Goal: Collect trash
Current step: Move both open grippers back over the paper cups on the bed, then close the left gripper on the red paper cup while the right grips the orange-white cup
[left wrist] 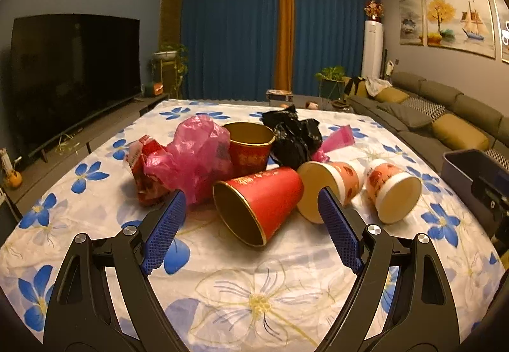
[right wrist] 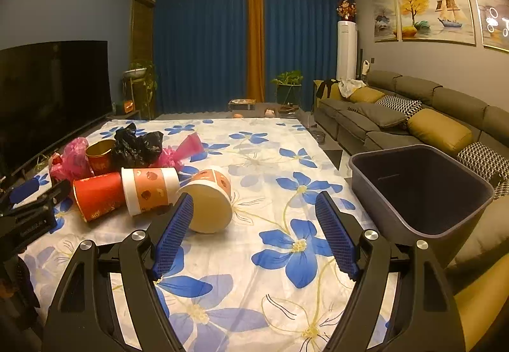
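Home living room, grey sofa [right wrist: 397,116], big television [left wrist: 73,78], blue curtains [right wrist: 203,46], wall paintings [right wrist: 429,11]

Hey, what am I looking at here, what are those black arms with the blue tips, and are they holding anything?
Those are two hand-held grippers, one in each of a person's hands, each with a camera looking forward along its fingers. One picture comes from the left gripper, the other from the right gripper. Both are open and hold nothing.

On the flowered tablecloth lies trash: a red cup on its side, another red cup standing upright, two orange-and-white cups on their sides, a pink plastic bag, a black plastic bag and a red wrapper. At the table's right edge stands a dark bin, looking empty.
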`<state>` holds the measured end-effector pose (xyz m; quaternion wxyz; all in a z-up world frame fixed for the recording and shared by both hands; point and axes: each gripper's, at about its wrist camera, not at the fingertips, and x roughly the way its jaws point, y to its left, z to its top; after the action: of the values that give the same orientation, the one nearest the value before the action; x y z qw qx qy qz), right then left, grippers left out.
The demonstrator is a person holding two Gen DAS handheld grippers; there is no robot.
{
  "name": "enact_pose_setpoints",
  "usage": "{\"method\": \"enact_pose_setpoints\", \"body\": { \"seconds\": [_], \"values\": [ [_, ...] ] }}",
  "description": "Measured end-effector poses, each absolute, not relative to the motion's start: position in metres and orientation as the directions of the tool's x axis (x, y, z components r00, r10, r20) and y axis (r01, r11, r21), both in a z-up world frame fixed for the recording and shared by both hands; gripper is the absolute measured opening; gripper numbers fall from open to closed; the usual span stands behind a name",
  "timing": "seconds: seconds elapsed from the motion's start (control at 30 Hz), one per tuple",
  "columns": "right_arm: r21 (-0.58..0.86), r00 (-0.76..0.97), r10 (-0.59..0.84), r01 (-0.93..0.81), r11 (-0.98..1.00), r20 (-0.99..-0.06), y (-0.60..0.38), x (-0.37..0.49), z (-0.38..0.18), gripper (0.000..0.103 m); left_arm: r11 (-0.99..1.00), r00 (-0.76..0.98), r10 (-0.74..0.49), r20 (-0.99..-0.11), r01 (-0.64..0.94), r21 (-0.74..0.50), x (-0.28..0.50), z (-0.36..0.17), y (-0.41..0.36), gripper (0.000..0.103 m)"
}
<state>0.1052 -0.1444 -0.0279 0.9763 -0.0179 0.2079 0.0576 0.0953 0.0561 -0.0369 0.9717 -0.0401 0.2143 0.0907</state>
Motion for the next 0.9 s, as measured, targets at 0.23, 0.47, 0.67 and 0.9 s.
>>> {"method": "enact_pose_setpoints", "body": {
  "seconds": [0.23, 0.47, 0.67, 0.9],
  "values": [
    [-0.014, 0.906, 0.104, -0.121, 0.993, -0.411, -0.143, 0.113, -0.031, 0.077, 0.976, 0.860, 0.137, -0.491, -0.203, -0.083, 0.118, -0.044, 0.068, 0.071],
    [-0.027, 0.899, 0.099, -0.122, 0.992, -0.426, -0.141, 0.125, -0.034, 0.077, 0.970, 0.817, 0.071, -0.572, -0.189, -0.150, 0.138, -0.055, 0.079, 0.053],
    [-0.037, 0.888, 0.099, -0.130, 0.991, -0.448, -0.137, 0.135, -0.040, 0.077, 0.966, 0.800, -0.001, -0.601, -0.156, -0.208, 0.146, -0.062, 0.084, 0.023],
    [-0.059, 0.869, 0.100, -0.147, 0.987, -0.485, -0.130, 0.149, -0.050, 0.077, 0.969, 0.803, -0.050, -0.594, -0.106, -0.225, 0.147, -0.062, 0.079, 0.011]
  ]
}}
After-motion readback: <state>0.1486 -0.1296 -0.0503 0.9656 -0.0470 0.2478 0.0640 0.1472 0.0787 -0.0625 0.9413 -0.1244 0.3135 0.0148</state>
